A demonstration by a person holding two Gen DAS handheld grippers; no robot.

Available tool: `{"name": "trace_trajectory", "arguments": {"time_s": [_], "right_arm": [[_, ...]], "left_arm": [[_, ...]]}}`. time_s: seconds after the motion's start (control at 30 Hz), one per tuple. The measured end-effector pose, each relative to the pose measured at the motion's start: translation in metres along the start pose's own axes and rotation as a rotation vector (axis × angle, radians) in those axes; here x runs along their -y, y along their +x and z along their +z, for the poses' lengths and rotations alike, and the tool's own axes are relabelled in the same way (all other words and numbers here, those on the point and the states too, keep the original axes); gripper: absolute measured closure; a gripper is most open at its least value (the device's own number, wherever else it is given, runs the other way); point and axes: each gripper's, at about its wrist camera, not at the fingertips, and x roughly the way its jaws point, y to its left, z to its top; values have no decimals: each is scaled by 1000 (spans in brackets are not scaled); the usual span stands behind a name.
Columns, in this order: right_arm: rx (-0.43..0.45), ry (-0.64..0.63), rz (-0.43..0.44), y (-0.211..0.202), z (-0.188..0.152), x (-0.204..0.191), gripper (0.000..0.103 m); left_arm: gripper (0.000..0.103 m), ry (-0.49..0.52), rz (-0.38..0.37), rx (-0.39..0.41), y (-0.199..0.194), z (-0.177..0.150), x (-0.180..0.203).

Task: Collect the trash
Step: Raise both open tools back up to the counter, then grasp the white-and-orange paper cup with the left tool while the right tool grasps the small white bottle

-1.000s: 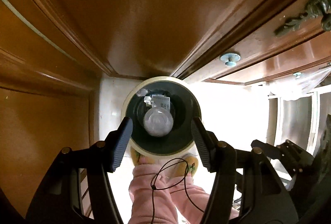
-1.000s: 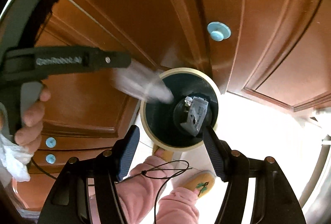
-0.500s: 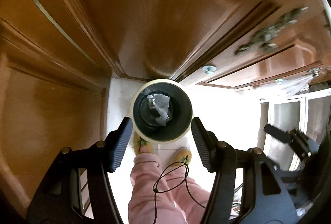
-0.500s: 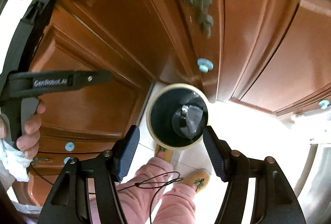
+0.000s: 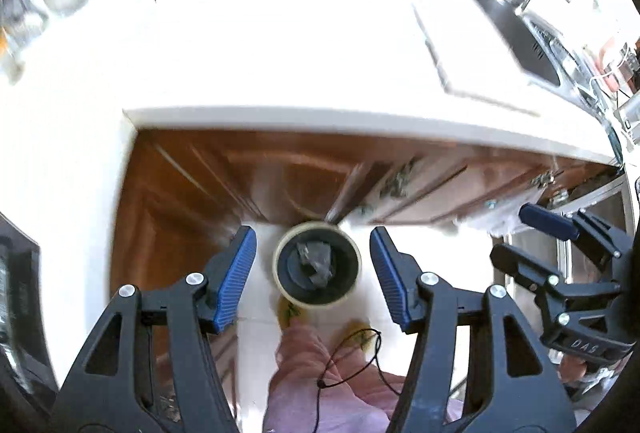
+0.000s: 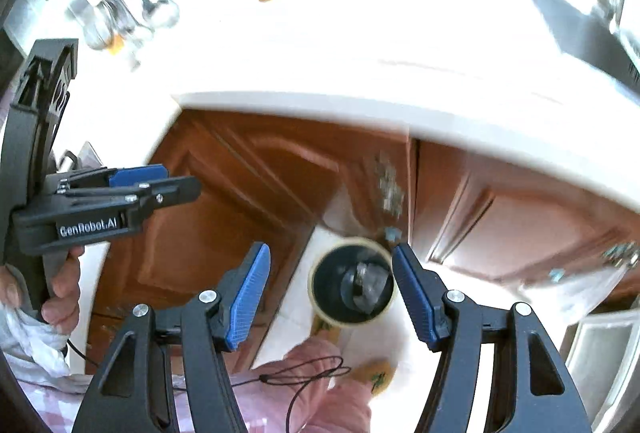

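Observation:
A round trash bin (image 5: 277,273) with a cream rim and a black inside stands on the pale floor far below, against the wooden cabinets. Crumpled grey trash (image 5: 315,260) lies in it. My left gripper (image 5: 312,233) hangs high above the bin, open, with nothing between its blue pads (image 5: 234,279). In the right wrist view the bin (image 6: 316,289) and the trash (image 6: 371,283) show again, under my right gripper (image 6: 332,249), which is open and empty too. The left gripper (image 6: 160,185) shows side-on at the left, held by a hand (image 6: 60,293).
A white countertop (image 5: 320,45) juts out over brown cabinet doors (image 5: 180,201). A sink (image 5: 516,29) with a faucet is at the right, hanging utensils (image 6: 132,9) at the back left. Pink trouser legs (image 5: 320,373) and slippers stand by the bin. Something white and crumpled (image 6: 28,337) sits under the hand.
Both grippers have risen a long way, still open. The bin has shrunk in both views and the countertop has come into view. The trash that was falling now lies in the bin.

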Motion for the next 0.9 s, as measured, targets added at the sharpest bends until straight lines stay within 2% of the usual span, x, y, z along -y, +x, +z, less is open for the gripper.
{"name": "trace_trajectory", "arguments": {"time_s": [0.2,0.4,0.63,0.9], "right_arm": [[106,-47,-8,-62,38,-15,38],[175,-90,-28,-103,75,-34,38],[231,-77,-62,-122,129,-36,38],[267,-29,-120,-117,207,-39,38]], "left_arm": [[47,18,18,126,-63,41,5],[40,25,48,219,-105,70,2],[40,17,29,264,-103,111,-21],[39,83,-16,274,-78,176,-47]]}}
